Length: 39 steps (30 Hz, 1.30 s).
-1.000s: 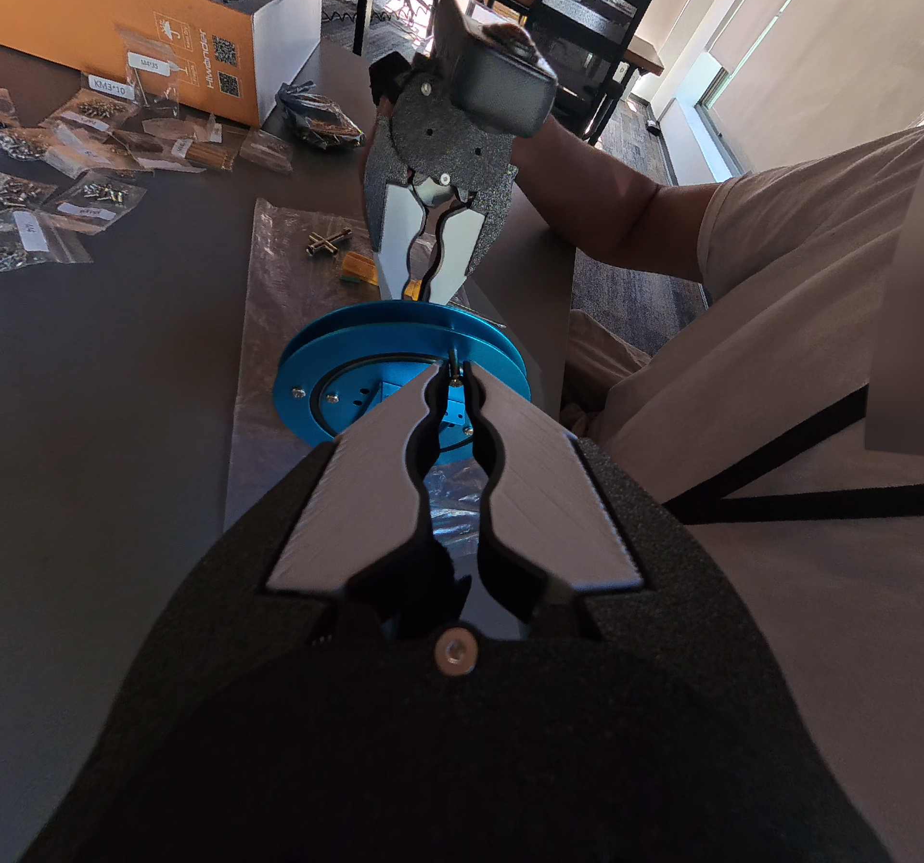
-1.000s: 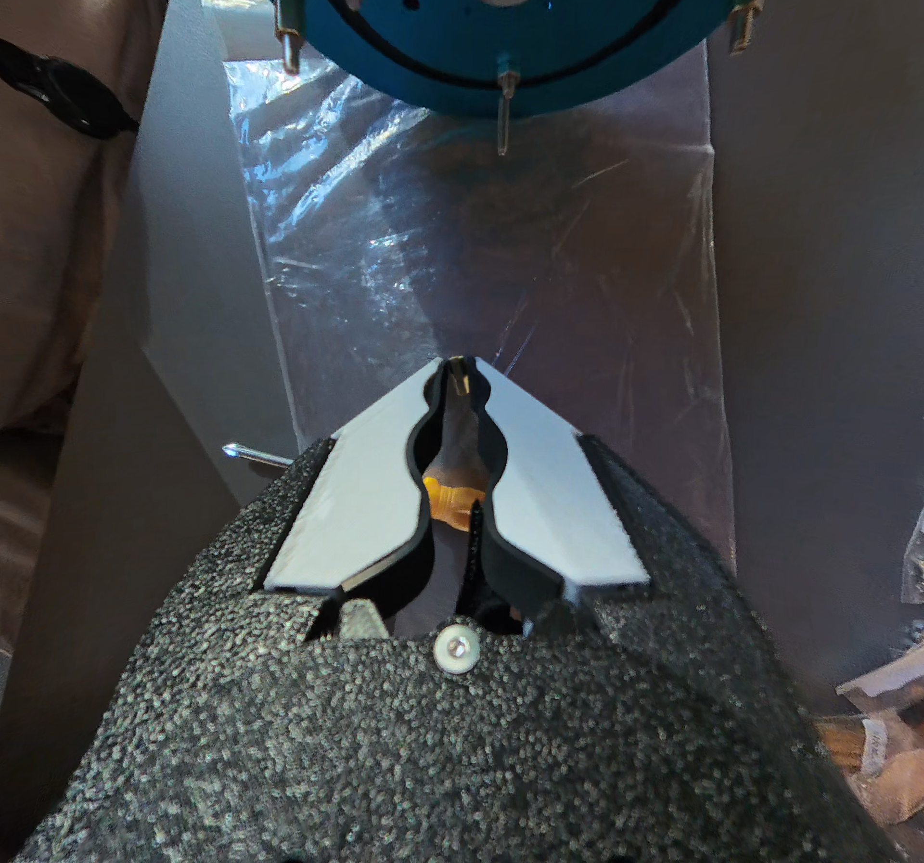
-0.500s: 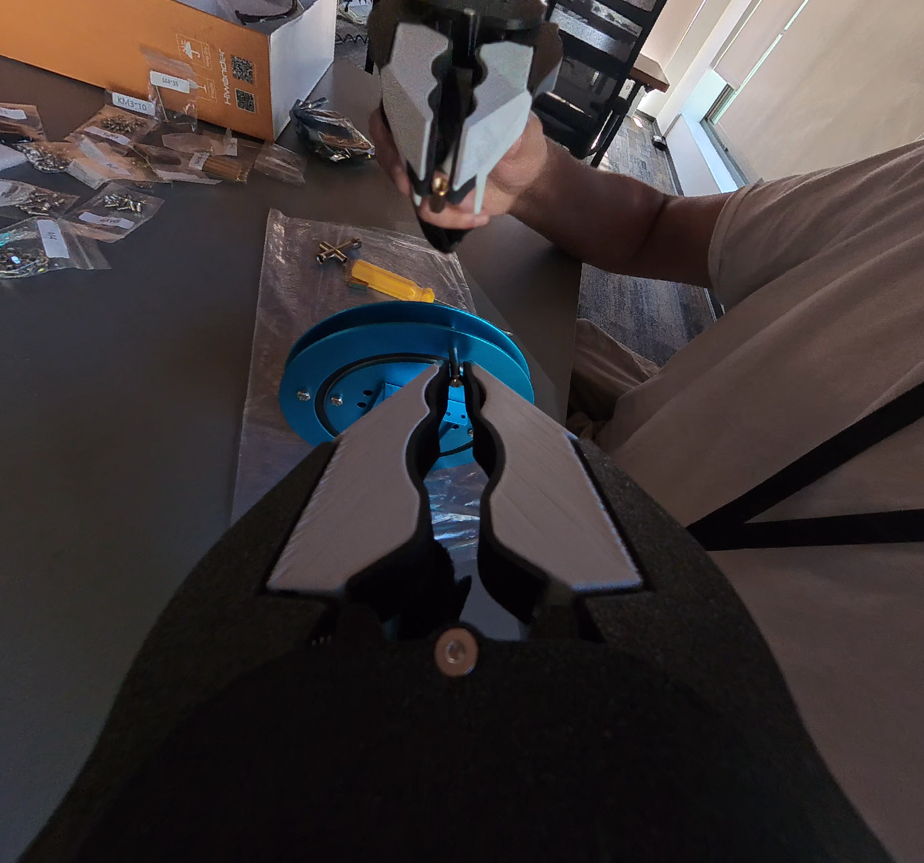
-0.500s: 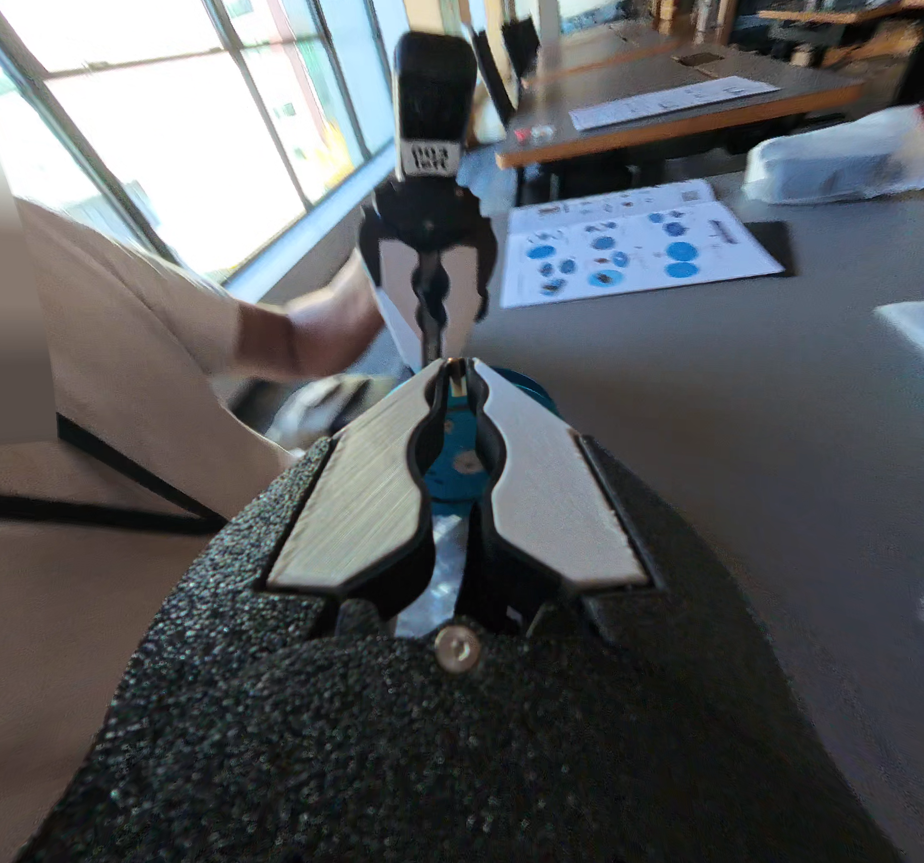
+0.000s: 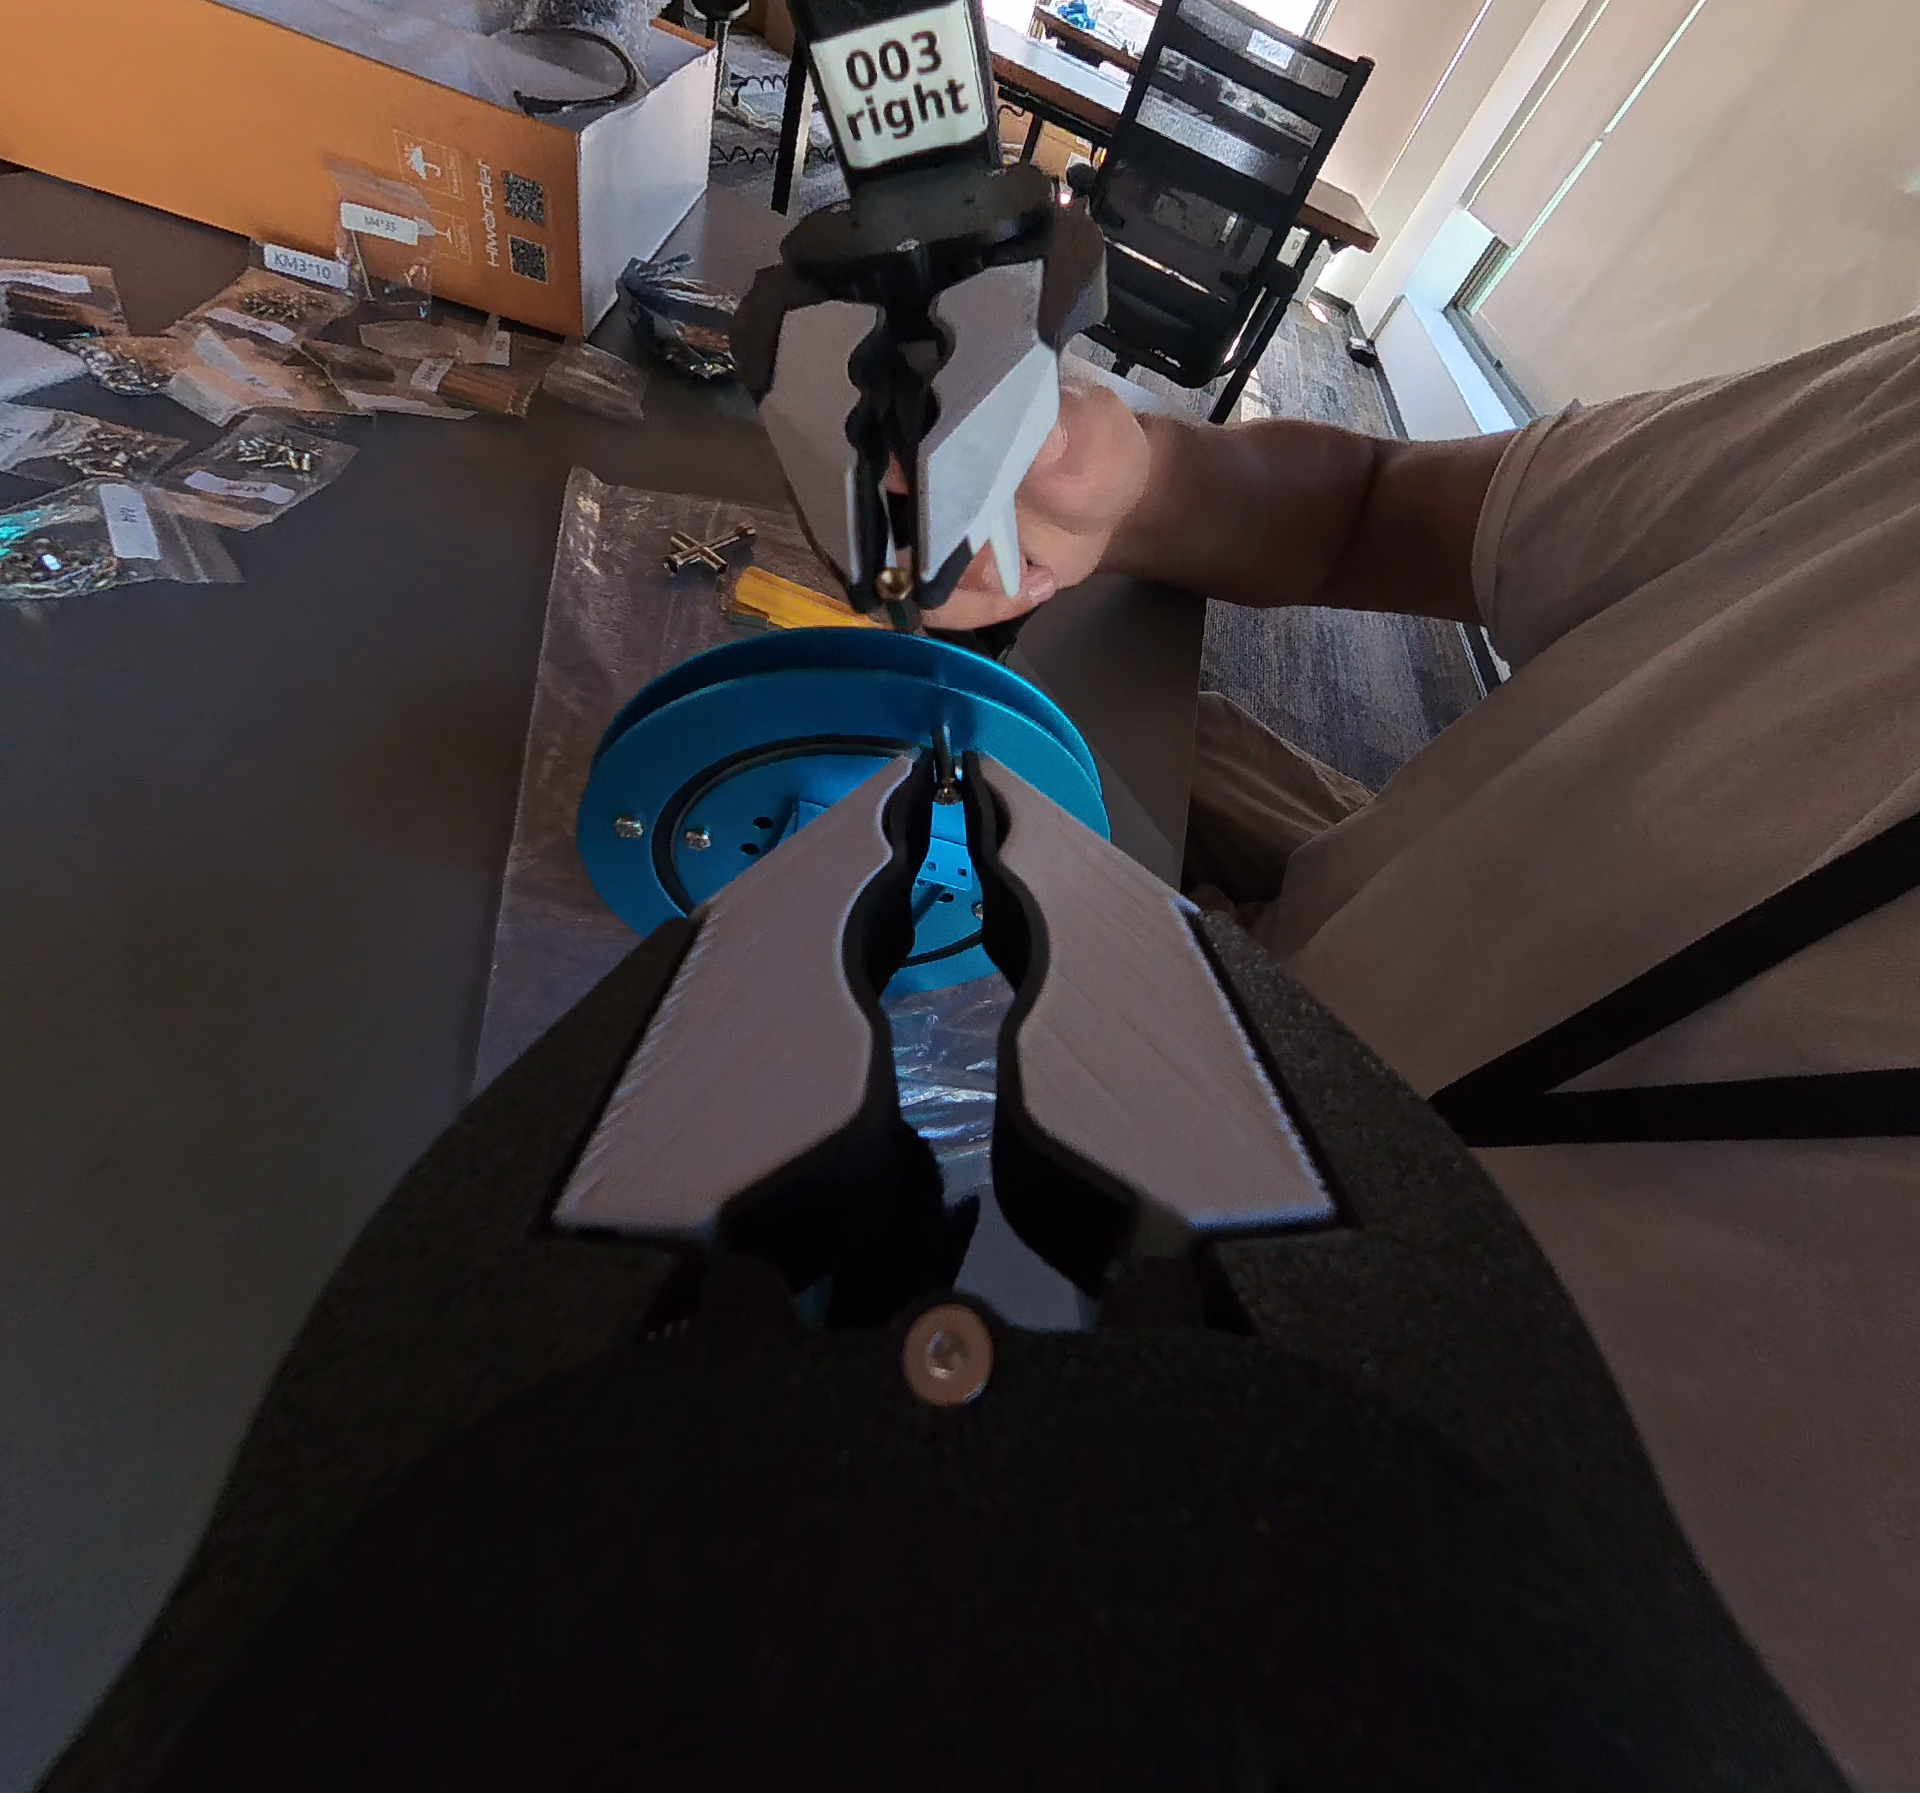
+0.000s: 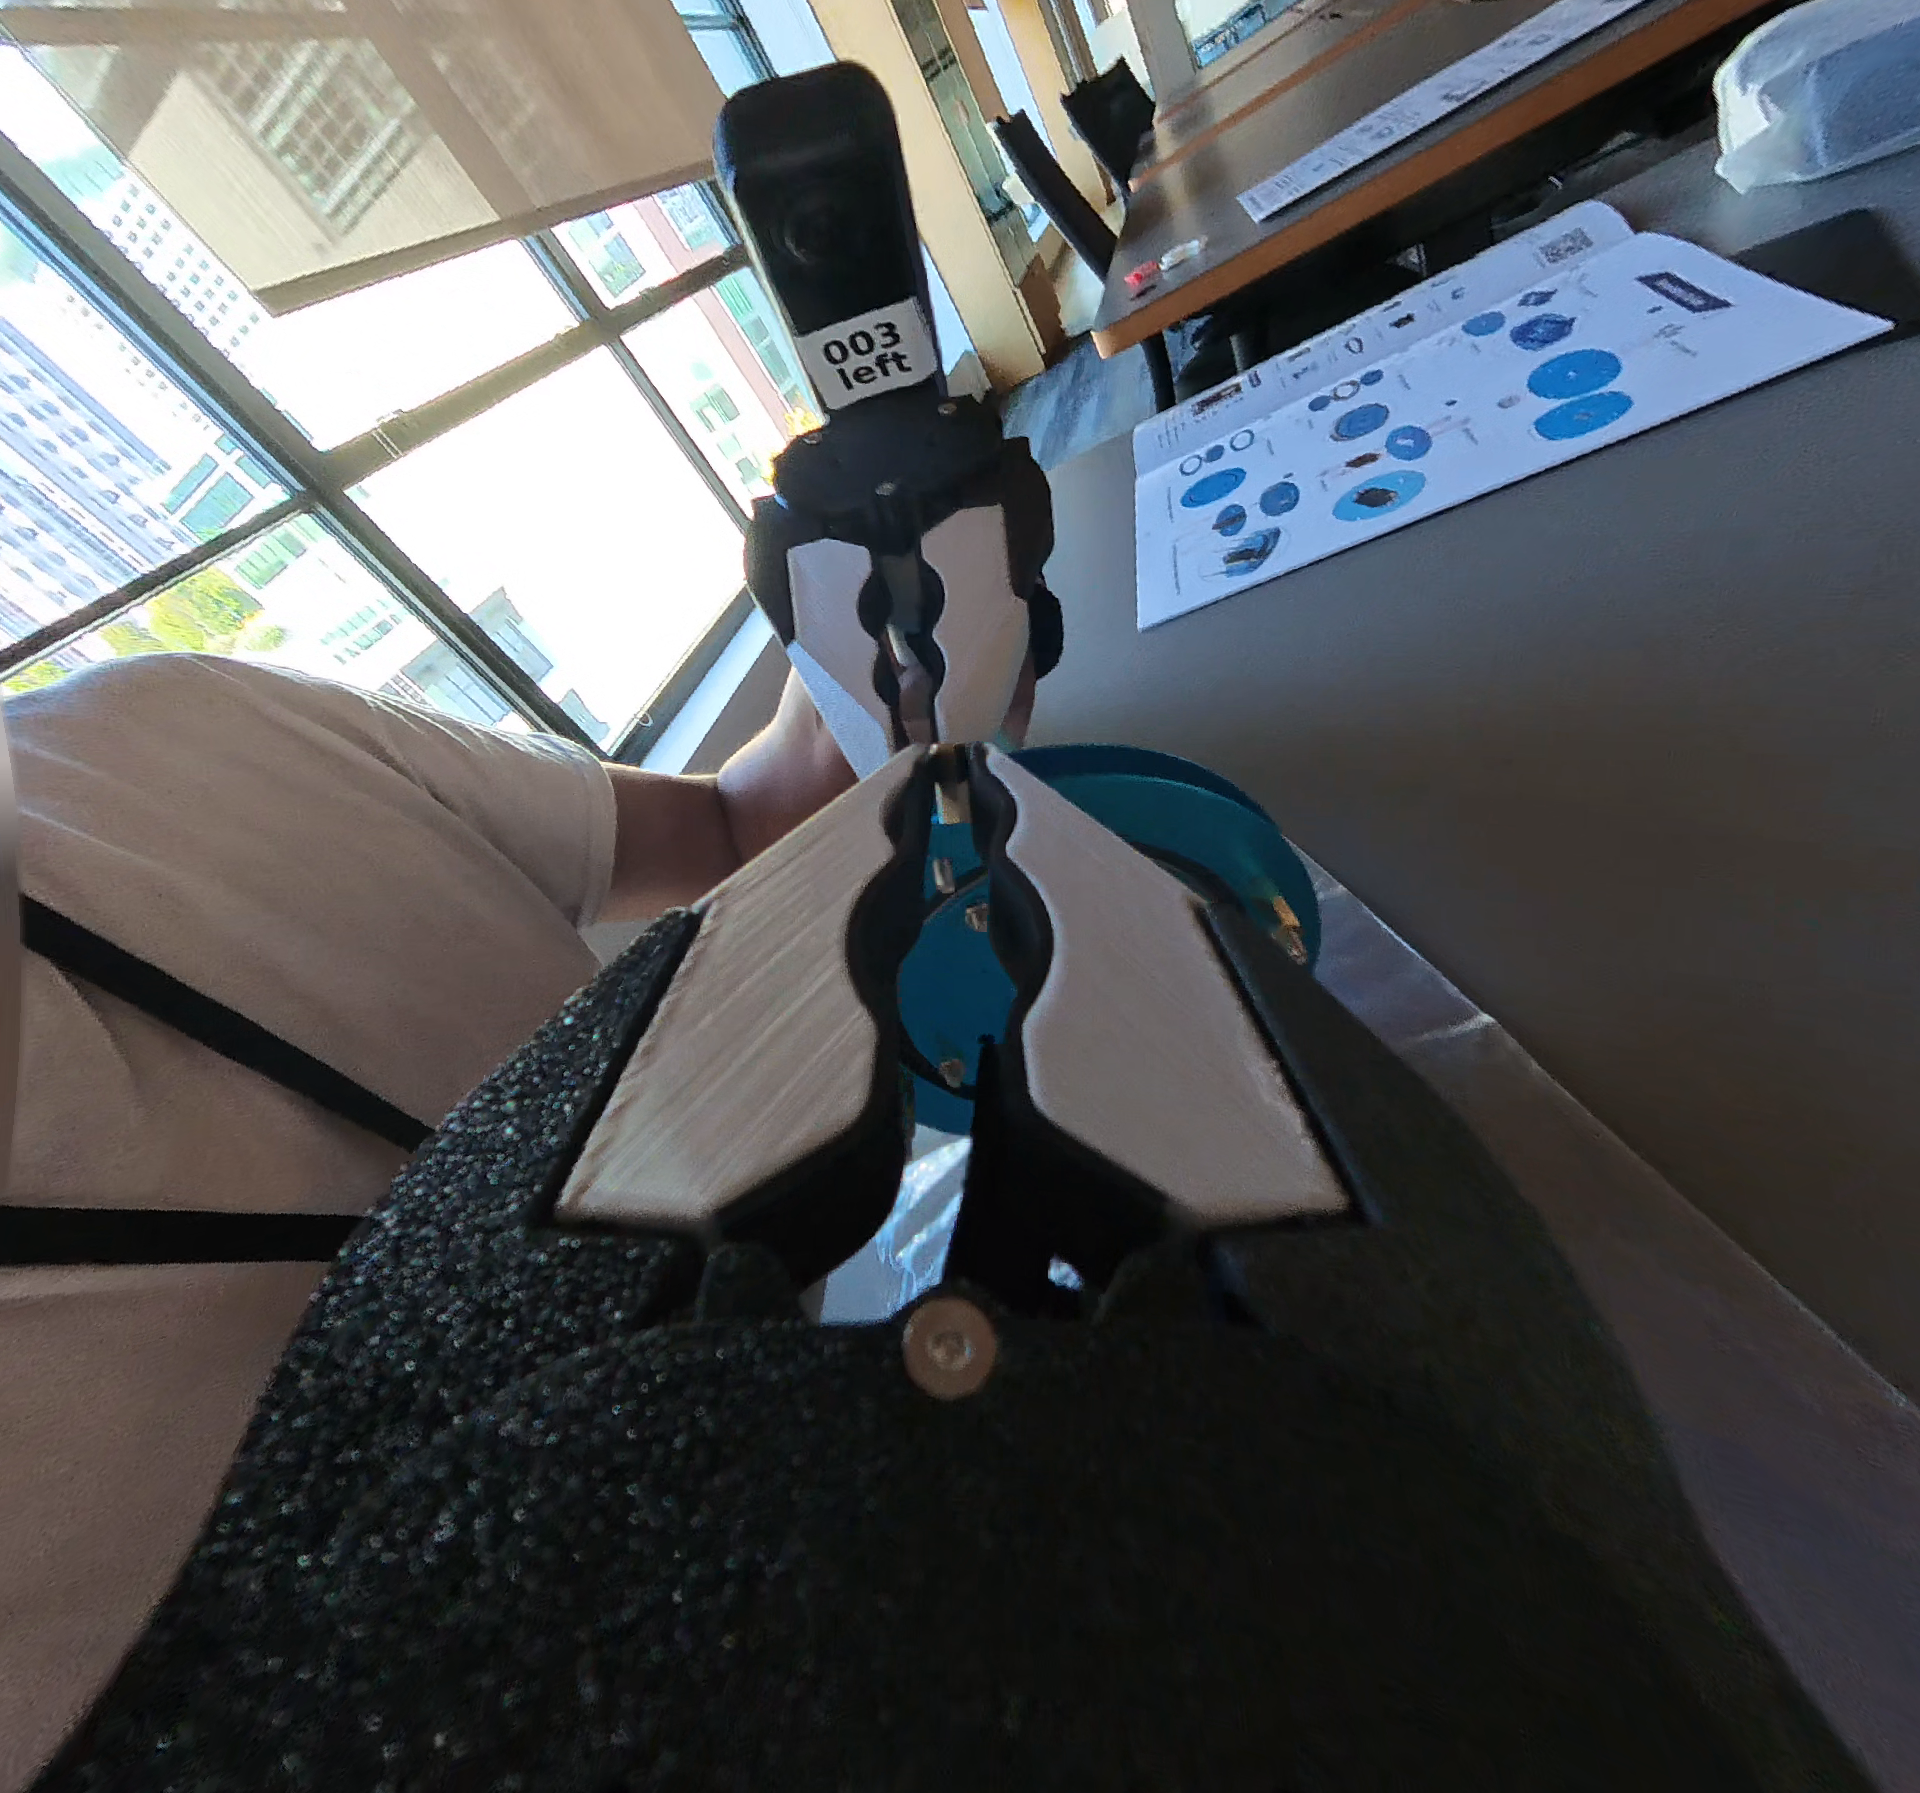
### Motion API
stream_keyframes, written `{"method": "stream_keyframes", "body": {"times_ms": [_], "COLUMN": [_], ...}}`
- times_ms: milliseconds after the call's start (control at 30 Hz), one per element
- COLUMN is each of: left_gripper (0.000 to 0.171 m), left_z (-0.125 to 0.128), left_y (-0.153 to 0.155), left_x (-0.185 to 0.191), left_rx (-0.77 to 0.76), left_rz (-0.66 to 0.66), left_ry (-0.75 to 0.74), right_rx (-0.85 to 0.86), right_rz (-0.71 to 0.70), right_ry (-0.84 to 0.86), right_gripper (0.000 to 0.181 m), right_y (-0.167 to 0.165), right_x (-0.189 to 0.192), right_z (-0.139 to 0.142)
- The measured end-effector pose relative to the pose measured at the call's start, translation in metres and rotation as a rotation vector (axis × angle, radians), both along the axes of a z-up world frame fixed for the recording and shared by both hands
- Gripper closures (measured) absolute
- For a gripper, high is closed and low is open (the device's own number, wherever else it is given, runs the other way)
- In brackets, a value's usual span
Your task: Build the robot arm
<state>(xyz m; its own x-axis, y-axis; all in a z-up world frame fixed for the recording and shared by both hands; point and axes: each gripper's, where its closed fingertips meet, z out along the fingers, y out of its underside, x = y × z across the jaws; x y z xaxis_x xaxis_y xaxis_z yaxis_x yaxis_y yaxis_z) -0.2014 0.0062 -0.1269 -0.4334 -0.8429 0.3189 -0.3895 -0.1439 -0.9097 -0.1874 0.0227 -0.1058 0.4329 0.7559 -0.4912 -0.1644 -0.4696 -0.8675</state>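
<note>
Dark grey table (image 5: 260, 808) in a sunny room | left gripper (image 5: 940, 769) pinched on a thin post of the blue metal wheel (image 5: 727, 756), which is held above the plastic bag (image 5: 582, 704) | right gripper (image 6: 951, 764) pinched on a small brass post (image 6: 948, 798) just beside the wheel | wheel judged hard, heavy, smooth; best held by rim or posts | table edge near, open room on far side.

The right tool (image 6: 951, 767) pinches a small brass standoff (image 6: 948, 793) just above the blue disc (image 6: 1184, 839), facing the left tool (image 6: 914, 694), near the surface (image 6: 1558, 756) edge.
</note>
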Motion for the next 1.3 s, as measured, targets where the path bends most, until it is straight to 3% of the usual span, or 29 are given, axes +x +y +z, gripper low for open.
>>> {"method": "stream_keyframes", "body": {"times_ms": [100,200,767,900,1000,1033,1200,1300], "left_gripper": [0.167,0.168,0.168,0.167,0.167,0.167,0.167,0.167], "left_z": [-0.001,0.0,0.001,0.0,-0.001,-0.002,-0.007,-0.017], "left_y": [-0.001,-0.001,0.001,0.002,0.001,0.001,-0.001,0.002], "left_x": [0.0,0.0,-0.002,-0.002,-0.002,-0.002,0.003,0.008], "left_rx": [-0.002,0.0,0.005,0.001,0.0,0.003,0.004,0.051], "left_rz": [-0.003,-0.001,0.004,0.003,0.0,0.001,0.0,0.021], "left_ry": [-0.001,-0.004,-0.01,-0.009,-0.007,-0.007,0.007,0.036], "right_rx": [0.058,0.062,0.149,0.138,-0.136,-0.121,-0.13,-0.153], "right_rz": [0.015,0.024,-0.01,-0.059,-0.116,-0.151,-0.178,-0.312], "right_ry": [0.026,-0.068,-0.245,-0.281,-0.624,-0.642,-0.518,-0.603], "right_gripper": [0.176,0.176,0.176,0.176,0.176,0.176,0.176,0.176], "right_y": [-0.001,-0.001,-0.009,-0.009,-0.008,-0.007,-0.015,-0.018], "right_x": [-0.007,-0.015,0.013,0.039,0.089,0.1,0.127,0.172], "right_z": [0.006,-0.004,-0.003,0.006,-0.061,-0.066,-0.046,-0.05]}}
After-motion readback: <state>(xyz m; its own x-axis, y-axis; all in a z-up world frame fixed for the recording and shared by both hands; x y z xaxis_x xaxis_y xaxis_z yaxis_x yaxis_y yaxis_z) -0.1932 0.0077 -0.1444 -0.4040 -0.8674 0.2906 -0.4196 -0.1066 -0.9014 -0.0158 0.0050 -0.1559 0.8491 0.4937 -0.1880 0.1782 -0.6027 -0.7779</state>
